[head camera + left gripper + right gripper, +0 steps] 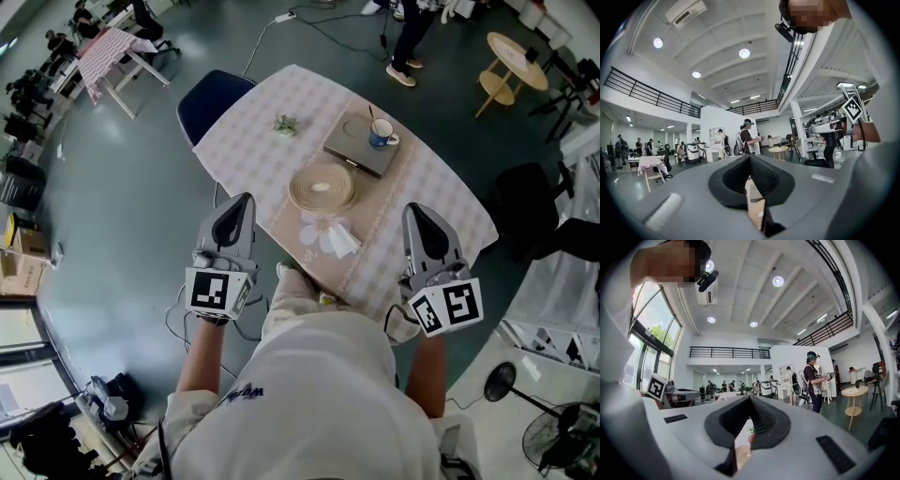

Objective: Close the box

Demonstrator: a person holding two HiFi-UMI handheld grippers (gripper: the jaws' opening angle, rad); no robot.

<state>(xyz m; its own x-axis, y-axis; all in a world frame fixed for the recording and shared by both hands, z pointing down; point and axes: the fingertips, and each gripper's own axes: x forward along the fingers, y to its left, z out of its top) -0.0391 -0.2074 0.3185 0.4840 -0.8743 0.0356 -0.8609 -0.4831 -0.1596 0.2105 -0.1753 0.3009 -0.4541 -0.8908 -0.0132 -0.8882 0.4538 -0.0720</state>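
Head view: table [246, 131] with checked cloth and a beige runner down the middle. Box [354, 150] is grey and flat, on the runner at the far end of the table; its lid looks down. Mug [381, 134] stands on top of the box, toward its right side. Round beige coil [322, 187] lies just in front of the box, on the runner. White-pink flower piece [327, 233] is next, nearer the person, close to the near table edge. Small green plant [284, 124] sits left of the box, apart from it.

Left gripper [241, 210]: jaws together, nothing between them. It is held level at the table's left near edge, touching nothing, well short of the box. Left gripper view confirms the pads meet at the tip.

Right gripper [418, 221]: jaws fully closed, empty. It is held level over the right near edge of the table, also well apart from the box. In the right gripper view the coil shows low beyond the closed jaws, not touched.

Both grippers sit side by side in front of the person's chest, the flower piece between them in the head view.

Around: blue chair [212, 99] at the table's far left corner, round wooden side table [515, 56] at top right, a person standing [412, 33] beyond the table. Fan [502, 382] is on the floor at bottom right.
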